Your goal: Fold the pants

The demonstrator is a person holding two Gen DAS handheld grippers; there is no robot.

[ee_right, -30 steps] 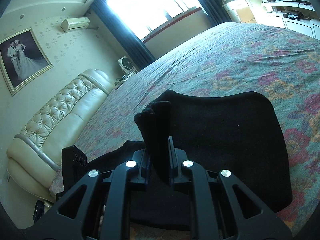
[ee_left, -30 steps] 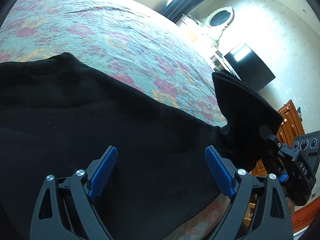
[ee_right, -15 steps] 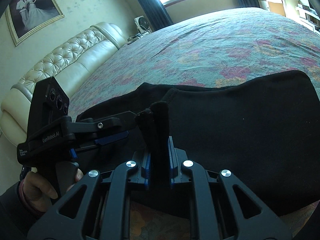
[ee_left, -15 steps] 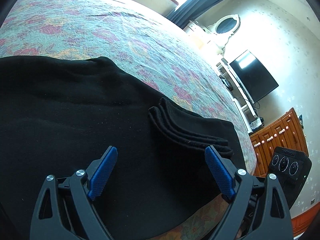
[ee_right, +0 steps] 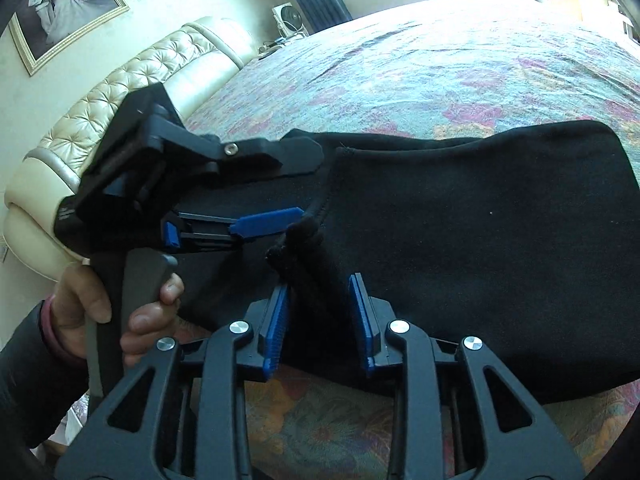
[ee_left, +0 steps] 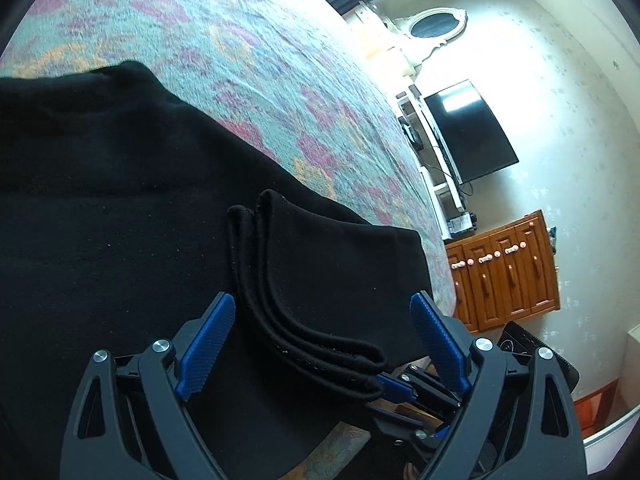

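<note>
Pants (ee_right: 480,232): black, matte, fuzzy cloth; lying folded flat on the bed, with layered hems stacked at the near corner
Bed cover (ee_left: 248,64): quilted, floral, teal and pink
Left gripper (ee_left: 320,344): blue ribbed pads spread wide over the hems, touching nothing
Right gripper (ee_right: 320,320): pads parted; a bunched hem corner stands loosely between them
Headboard (ee_right: 132,80): cream, tufted, leather-like
Cabinet (ee_left: 508,268): glossy orange wood

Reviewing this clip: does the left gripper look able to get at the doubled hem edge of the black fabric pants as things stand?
Probably yes. The left gripper is open and the doubled hem edge of the black fabric pants lies between its fingers, nothing covering it; the right gripper is open around the same end.
</note>
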